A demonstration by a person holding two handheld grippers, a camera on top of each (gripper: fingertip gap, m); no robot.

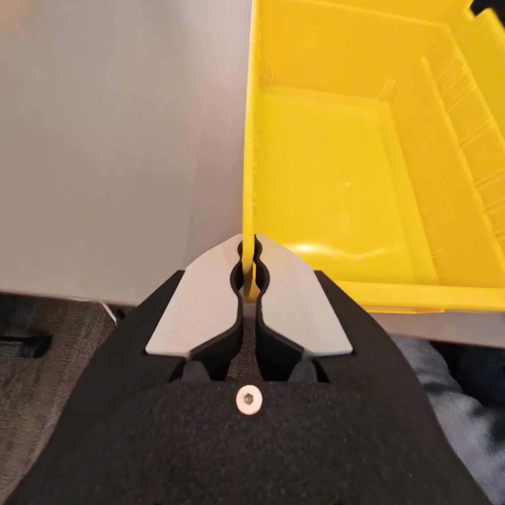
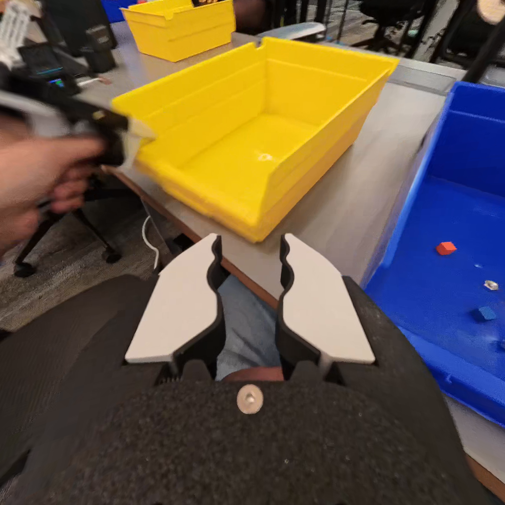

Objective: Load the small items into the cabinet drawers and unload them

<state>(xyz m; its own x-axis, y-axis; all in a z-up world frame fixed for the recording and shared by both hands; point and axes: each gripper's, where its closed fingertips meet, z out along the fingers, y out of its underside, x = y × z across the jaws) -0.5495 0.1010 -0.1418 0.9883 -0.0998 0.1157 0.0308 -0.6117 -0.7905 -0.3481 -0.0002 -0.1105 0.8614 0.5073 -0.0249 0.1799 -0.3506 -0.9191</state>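
The left gripper is clenched on the side wall of the yellow bin, which sits on the grey worktop at 12 o'clock from the right gripper. The right gripper hangs released, holding nothing. At its 3 o'clock, a blue bin holds a red cube, a blue cube and a metal nut.
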